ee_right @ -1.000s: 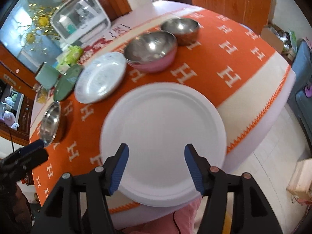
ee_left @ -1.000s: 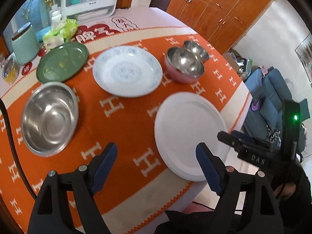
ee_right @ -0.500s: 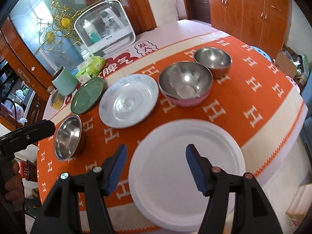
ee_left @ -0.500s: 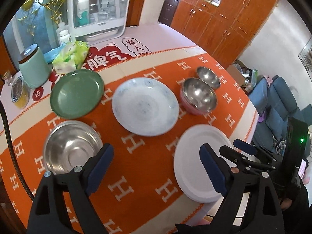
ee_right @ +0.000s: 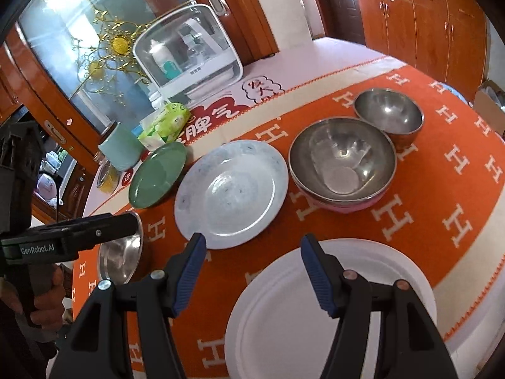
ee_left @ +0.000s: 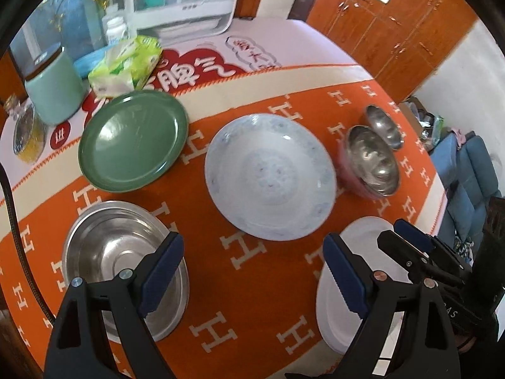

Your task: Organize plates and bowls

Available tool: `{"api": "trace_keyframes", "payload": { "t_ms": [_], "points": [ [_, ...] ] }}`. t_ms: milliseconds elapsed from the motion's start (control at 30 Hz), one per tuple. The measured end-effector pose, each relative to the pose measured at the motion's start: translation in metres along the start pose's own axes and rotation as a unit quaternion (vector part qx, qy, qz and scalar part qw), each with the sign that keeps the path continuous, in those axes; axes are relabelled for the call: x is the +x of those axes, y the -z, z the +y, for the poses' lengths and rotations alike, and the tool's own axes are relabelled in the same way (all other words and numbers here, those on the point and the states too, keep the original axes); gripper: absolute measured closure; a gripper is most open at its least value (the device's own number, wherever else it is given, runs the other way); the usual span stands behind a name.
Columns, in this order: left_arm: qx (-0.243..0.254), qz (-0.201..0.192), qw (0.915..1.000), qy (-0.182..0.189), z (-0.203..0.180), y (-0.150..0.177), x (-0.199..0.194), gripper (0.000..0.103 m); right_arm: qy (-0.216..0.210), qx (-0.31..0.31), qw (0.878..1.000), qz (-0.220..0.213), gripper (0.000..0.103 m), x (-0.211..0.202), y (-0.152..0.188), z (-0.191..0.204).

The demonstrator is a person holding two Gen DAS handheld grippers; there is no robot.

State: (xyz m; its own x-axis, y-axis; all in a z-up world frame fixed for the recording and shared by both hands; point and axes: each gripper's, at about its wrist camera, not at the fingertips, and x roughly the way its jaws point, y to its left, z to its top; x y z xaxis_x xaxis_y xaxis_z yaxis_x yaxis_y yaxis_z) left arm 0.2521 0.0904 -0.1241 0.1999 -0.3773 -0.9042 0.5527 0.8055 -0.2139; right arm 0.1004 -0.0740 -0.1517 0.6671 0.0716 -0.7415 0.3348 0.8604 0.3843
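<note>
On the orange cloth lie a green plate (ee_left: 132,140) (ee_right: 157,173), a blue-patterned white plate (ee_left: 270,177) (ee_right: 232,192) and a plain white plate (ee_left: 366,237) (ee_right: 300,315). A wide steel bowl (ee_left: 116,259) (ee_right: 120,259) sits near left. A pink-sided steel bowl (ee_left: 372,164) (ee_right: 342,161) touches a small steel bowl (ee_left: 383,124) (ee_right: 388,112) at the right. My left gripper (ee_left: 252,252) hovers open between the wide bowl and the white plate. My right gripper (ee_right: 252,243) hovers open over the white plate's far rim. Neither holds anything.
At the table's back stand a white box with a clear door (ee_right: 189,53), a green tissue pack (ee_left: 126,63), a mint canister (ee_left: 52,88) and a glass jar (ee_left: 25,135). The table edge (ee_right: 467,315) drops off on the right. A hand grips the left tool's handle (ee_right: 41,303).
Both grippers have drawn back toward the near edge and shifted left. The left one now hangs nearer the wide steel bowl with slightly wider jaws. The dishes have not moved.
</note>
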Motion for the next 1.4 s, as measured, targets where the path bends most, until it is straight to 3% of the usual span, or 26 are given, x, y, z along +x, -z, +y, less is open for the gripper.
{"api": "trace_keyframes", "payload": {
  "t_ms": [267,567,800,1000,1200,1400],
  "points": [
    [-0.036,0.035,0.9987,-0.003,0.016,-0.01,0.041,0.014,-0.047,0.033,0.998,0.039,0.04,0.041,-0.003,-0.012],
    [-0.049,0.049,0.9976,0.006,0.026,-0.019,0.076,0.014,-0.091,0.059,0.994,0.033,0.04,0.068,-0.005,-0.021],
    [-0.07,0.041,0.9961,0.034,0.031,-0.027,0.093,0.015,-0.088,0.065,0.994,0.015,0.04,0.082,-0.012,-0.028],
    [-0.055,0.03,0.9973,0.039,0.029,-0.033,0.104,0.021,-0.083,0.061,0.995,0.013,0.04,0.095,-0.016,-0.032],
    [-0.032,0.028,0.9983,0.039,0.025,-0.035,0.112,0.027,-0.087,0.055,0.995,0.009,0.051,0.105,-0.017,-0.031],
    [-0.039,0.023,0.9981,0.043,0.027,-0.036,0.117,0.034,-0.081,0.057,0.995,0.008,0.062,0.11,-0.017,-0.034]
  ]
}}
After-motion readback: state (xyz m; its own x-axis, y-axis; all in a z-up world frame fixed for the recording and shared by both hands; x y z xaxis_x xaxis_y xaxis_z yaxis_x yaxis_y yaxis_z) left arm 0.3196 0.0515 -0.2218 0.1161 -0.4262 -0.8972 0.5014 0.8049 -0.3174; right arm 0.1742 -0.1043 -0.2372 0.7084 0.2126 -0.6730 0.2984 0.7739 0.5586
